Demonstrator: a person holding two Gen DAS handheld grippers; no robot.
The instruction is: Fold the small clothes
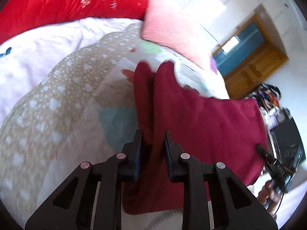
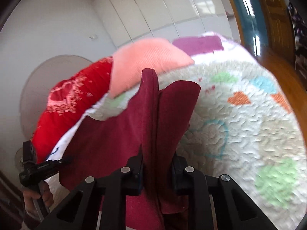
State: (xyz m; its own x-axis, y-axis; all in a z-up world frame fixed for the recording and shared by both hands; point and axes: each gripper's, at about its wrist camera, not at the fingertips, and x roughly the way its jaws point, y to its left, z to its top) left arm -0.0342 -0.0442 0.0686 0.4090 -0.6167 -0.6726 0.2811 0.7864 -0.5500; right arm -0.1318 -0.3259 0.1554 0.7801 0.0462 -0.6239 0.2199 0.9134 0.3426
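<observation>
A dark red small garment (image 1: 201, 118) hangs stretched in the air above the bed, held at two ends. My left gripper (image 1: 153, 134) is shut on one end of it, the cloth bunched between the jaws. My right gripper (image 2: 157, 154) is shut on the other end of the garment (image 2: 115, 134), with a fold sticking up past the fingers. In the left wrist view the right gripper (image 1: 261, 149) shows at the garment's far edge. In the right wrist view the left gripper (image 2: 65, 161) shows at the lower left, pinching the cloth.
Below lies a quilt with coloured hearts (image 2: 239, 124) and a beige heart-print part (image 1: 57, 95). A pink pillow (image 1: 168, 30), a red blanket (image 1: 67, 0) and pale pink bedding (image 1: 38, 53) lie at the bed's far side. A wooden door (image 1: 255, 63) and white wardrobe panels (image 2: 153, 9) stand behind.
</observation>
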